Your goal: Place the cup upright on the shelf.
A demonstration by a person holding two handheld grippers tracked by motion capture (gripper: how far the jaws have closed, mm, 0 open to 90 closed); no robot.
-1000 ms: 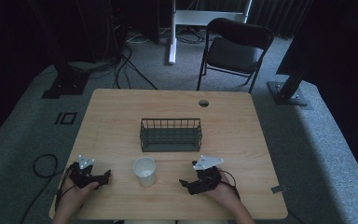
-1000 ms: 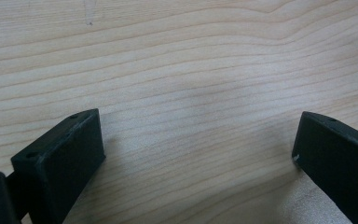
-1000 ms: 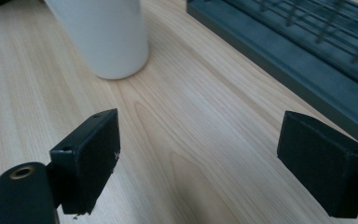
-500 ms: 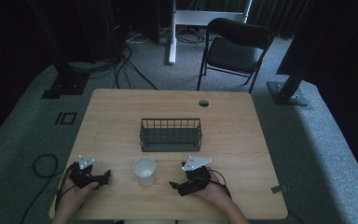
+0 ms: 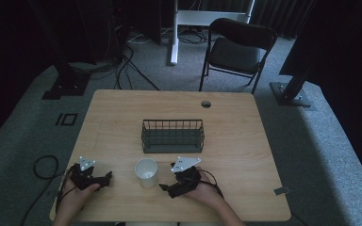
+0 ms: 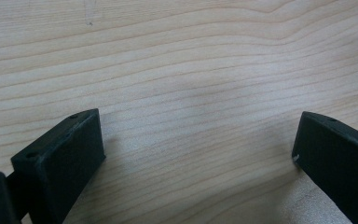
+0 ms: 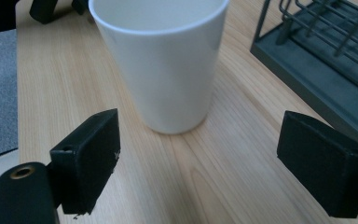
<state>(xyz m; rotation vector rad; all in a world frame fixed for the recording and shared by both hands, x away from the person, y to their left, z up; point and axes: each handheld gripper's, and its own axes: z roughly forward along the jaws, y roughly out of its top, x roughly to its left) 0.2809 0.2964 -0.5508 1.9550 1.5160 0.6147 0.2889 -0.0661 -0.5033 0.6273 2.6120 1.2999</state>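
Observation:
A white cup (image 5: 146, 173) stands upright on the wooden table (image 5: 122, 117) near its front edge. My right gripper (image 5: 167, 189) lies just right of it, jaws pointed at the cup. In the right gripper view the cup (image 7: 163, 65) stands a little beyond the tips, and my right gripper (image 7: 200, 144) is open wide with nothing between its jaws. My left gripper (image 5: 106, 180) rests on the table left of the cup, a short gap away. The left gripper view looks at bare wood, and my left gripper (image 6: 196, 140) is open and empty.
A dark wire basket (image 5: 172, 135) sits mid-table behind the cup, empty as far as I can see; its corner (image 7: 317, 60) shows right of the cup. A cable hole (image 5: 206, 104) is near the far edge. A black chair (image 5: 235, 47) stands beyond the table.
My right gripper has slid left across the table, closer to the cup. The left gripper and the cup have stayed where they were.

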